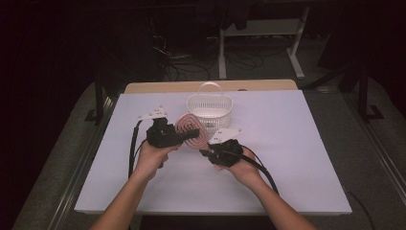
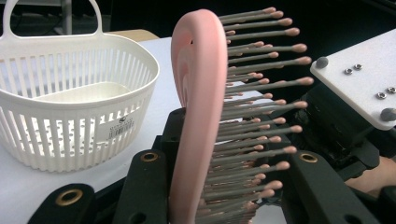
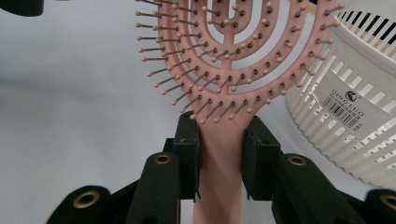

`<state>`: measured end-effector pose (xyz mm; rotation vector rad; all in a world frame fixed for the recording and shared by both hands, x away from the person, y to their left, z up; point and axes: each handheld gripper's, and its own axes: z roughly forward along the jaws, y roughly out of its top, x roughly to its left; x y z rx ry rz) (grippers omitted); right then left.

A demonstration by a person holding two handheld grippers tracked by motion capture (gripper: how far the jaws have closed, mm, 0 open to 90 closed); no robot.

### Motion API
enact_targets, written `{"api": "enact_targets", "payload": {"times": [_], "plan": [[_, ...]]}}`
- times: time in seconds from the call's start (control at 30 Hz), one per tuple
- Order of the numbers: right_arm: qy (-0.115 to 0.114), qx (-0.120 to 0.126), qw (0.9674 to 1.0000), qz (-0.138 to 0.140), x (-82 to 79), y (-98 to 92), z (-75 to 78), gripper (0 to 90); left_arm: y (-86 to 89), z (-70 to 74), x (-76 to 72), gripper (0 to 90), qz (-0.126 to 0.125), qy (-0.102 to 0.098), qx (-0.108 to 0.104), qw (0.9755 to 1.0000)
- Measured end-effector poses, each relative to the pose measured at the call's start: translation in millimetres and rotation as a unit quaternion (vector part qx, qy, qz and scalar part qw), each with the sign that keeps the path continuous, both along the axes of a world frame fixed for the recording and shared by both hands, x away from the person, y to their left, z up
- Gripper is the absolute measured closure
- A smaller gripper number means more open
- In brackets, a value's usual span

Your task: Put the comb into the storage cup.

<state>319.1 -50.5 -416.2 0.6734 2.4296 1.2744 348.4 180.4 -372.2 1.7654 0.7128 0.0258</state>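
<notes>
A pink hairbrush (image 1: pixel 190 130) with grey bristles is held above the white table sheet (image 1: pixel 287 158) between both grippers. My left gripper (image 1: pixel 189 134) comes in from the left and is shut on the brush head. In the left gripper view, one jaw lies against the pink back of the brush (image 2: pixel 198 93) and the other against the bristle tips. My right gripper (image 1: pixel 207 152) comes in from the right and is shut on the handle. In the right gripper view its pads clamp the handle (image 3: pixel 219 172) just below the head.
A white slatted basket (image 1: pixel 209 111) with a hoop handle stands just behind the brush, near the table's far edge. Its wall (image 3: pixel 345 126) is close beside the brush head, and its rim (image 2: pixel 140 56) is low and open-topped. Cables trail from both grippers.
</notes>
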Motion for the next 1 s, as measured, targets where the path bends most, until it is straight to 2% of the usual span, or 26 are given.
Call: {"api": "enact_targets", "payload": {"times": [0.33, 0.57, 0.63, 0.87, 1.0], "plan": [[0.002, 0.004, 1.0, 0.001, 0.0, 0.0, 0.2, 68.5, -0.2, 1.5, -0.9, 64.4, -0.006, -0.007, -0.002, 1.0], [0.006, 0.018, 0.9998, -0.001, 1.0, -1.8, 1.5, 61.5, 0.4, 2.0, -1.4, 64.6, 0.002, -0.013, 0.002, 0.9999], [0.011, 0.023, 0.9997, -0.004, 2.3, -2.9, 1.1, 54.3, 1.6, 2.5, -1.3, 64.6, 0.003, -0.015, 0.0, 0.9999], [0.014, 0.026, 0.9996, -0.001, 2.4, -2.7, 0.3, 40.4, 4.3, 3.8, -2.2, 64.6, 0.007, -0.022, 0.002, 0.9997], [0.03, 0.029, 0.9991, 0.0, 3.9, -4.0, -1.1, 33.1, 6.5, 4.4, -2.1, 64.6, 0.009, -0.024, 0.001, 0.9997]]}}
